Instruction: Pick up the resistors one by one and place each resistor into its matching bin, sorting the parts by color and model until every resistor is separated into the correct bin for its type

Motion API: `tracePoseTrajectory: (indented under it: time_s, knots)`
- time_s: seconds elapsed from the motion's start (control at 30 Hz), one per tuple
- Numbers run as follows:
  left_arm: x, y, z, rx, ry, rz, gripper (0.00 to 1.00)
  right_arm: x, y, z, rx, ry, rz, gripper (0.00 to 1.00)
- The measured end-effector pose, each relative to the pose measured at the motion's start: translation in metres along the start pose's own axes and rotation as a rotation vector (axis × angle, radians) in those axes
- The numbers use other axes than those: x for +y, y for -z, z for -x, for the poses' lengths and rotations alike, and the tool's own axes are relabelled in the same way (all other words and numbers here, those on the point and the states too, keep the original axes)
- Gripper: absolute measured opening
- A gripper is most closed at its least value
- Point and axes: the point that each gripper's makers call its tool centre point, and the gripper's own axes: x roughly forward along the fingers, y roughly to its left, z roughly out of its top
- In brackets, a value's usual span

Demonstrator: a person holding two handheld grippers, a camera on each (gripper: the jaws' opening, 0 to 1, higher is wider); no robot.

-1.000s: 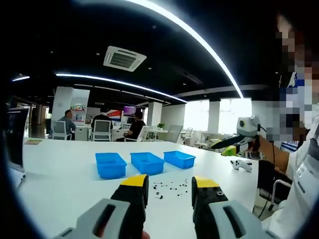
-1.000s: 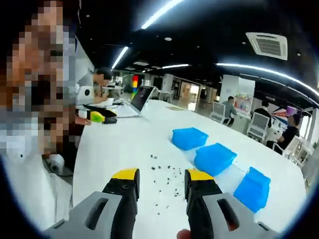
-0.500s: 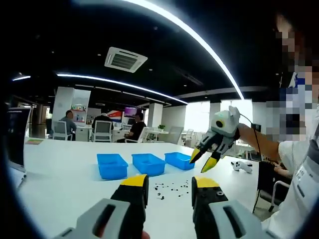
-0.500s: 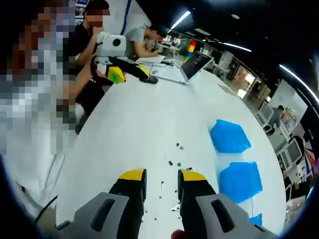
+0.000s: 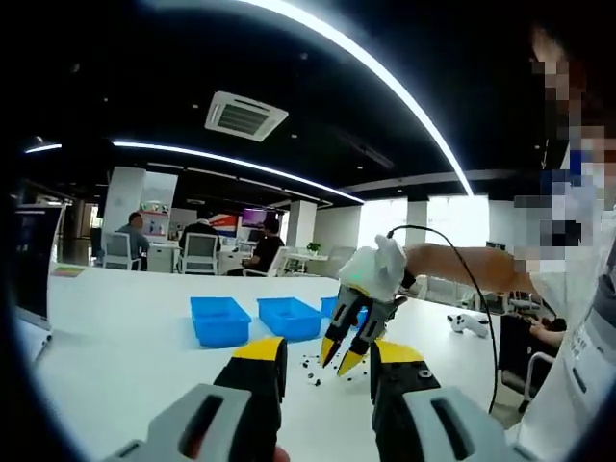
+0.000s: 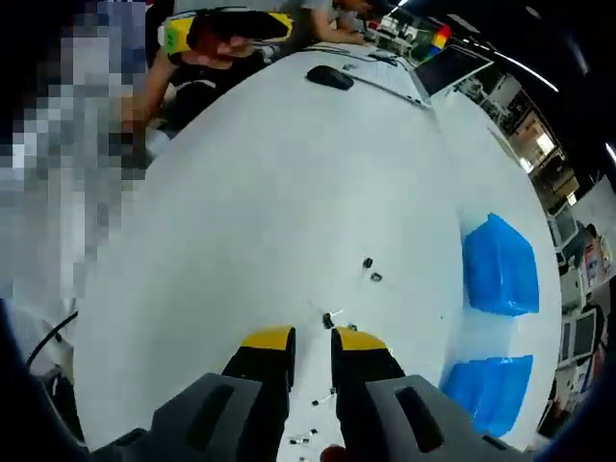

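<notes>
Small dark resistors [image 5: 314,367] lie scattered on the white table [image 5: 125,356] in front of three blue bins [image 5: 218,320] standing in a row. My left gripper [image 5: 328,354] hangs above the table's near side, open and holding nothing. My right gripper [image 5: 339,360] reaches in from the right, tips down right over the scatter. In the right gripper view its yellow-tipped jaws [image 6: 313,341] stand a narrow gap apart with nothing between them, just short of two resistors [image 6: 330,320]. Other resistors [image 6: 372,269] lie further on, and two blue bins [image 6: 500,266] sit to the right.
A white game controller [image 5: 469,320] lies at the table's right. A monitor [image 5: 24,262] stands at the left edge. A laptop [image 6: 448,65] and a mouse [image 6: 330,77] lie at the far end, where another person holds a yellow and black gripper [image 6: 221,29]. People sit at desks [image 5: 197,248] behind.
My right gripper has swung from the right down to the resistors, and its jaws have narrowed. The left gripper has stayed where it was.
</notes>
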Motion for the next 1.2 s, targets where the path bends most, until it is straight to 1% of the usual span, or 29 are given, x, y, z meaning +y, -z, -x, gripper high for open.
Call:
tracePoseTrajectory:
  time_s: [0.07,0.1,0.23,0.4,0.43,0.47,0.53,0.57,0.6,0.77,0.9,0.97,1.03,1.07,1.1,1.13,1.17,1.2]
  knots:
    - [0.001,0.000,0.000,-0.001,-0.002,0.001,0.36,-0.001,0.006,-0.006,0.041,-0.020,0.034,0.18]
    - [0.001,0.000,0.000,-0.001,-0.002,0.002,0.36,-0.003,0.008,-0.010,0.054,-0.020,0.038,0.18]
    - [0.000,0.000,0.000,-0.003,-0.001,0.001,0.36,-0.006,0.014,-0.017,0.074,-0.037,0.041,0.18]
    - [0.003,0.001,0.000,0.001,-0.014,-0.003,0.36,-0.009,0.016,-0.025,0.070,-0.054,0.040,0.18]
    - [0.003,0.001,0.000,0.000,-0.015,-0.003,0.36,-0.007,0.014,-0.024,0.059,-0.075,0.029,0.16]
    - [0.002,0.000,0.000,-0.002,-0.012,-0.002,0.36,-0.010,0.016,-0.024,0.063,-0.067,0.031,0.16]
    - [0.001,0.000,0.000,-0.004,-0.010,-0.003,0.36,-0.004,0.016,-0.027,0.052,-0.114,-0.016,0.11]
    - [0.001,0.000,-0.001,-0.004,-0.010,-0.003,0.36,-0.002,0.015,-0.027,0.044,-0.135,-0.023,0.07]
    - [0.001,0.001,-0.001,-0.003,-0.009,-0.001,0.36,-0.005,0.015,-0.026,0.043,-0.116,-0.036,0.07]
    - [0.000,0.001,-0.002,0.000,-0.006,-0.001,0.36,-0.005,0.015,-0.025,0.038,-0.102,-0.062,0.07]
    - [0.000,0.000,-0.001,-0.004,-0.007,-0.002,0.36,-0.006,0.014,-0.022,0.028,-0.065,-0.059,0.07]
    - [-0.001,0.000,-0.001,-0.003,-0.006,-0.003,0.36,-0.012,0.004,-0.009,-0.040,-0.011,-0.093,0.07]
    - [-0.001,0.000,-0.001,-0.003,-0.004,-0.004,0.36,-0.017,-0.002,0.005,-0.094,0.040,-0.131,0.07]
    - [-0.001,-0.001,-0.001,-0.004,-0.004,-0.004,0.36,-0.019,-0.005,0.013,-0.129,0.068,-0.146,0.07]
    - [-0.001,-0.001,-0.001,-0.005,-0.004,-0.005,0.36,-0.020,-0.007,0.023,-0.170,0.100,-0.185,0.07]
    - [-0.001,-0.002,-0.001,-0.006,-0.004,-0.005,0.36,-0.022,-0.008,0.031,-0.203,0.140,-0.197,0.07]
    - [-0.001,-0.002,-0.001,-0.006,-0.004,-0.005,0.36,-0.020,-0.010,0.039,-0.249,0.168,-0.216,0.07]
    - [-0.002,-0.002,-0.001,-0.006,-0.004,-0.005,0.36,-0.019,-0.010,0.041,-0.259,0.174,-0.222,0.07]
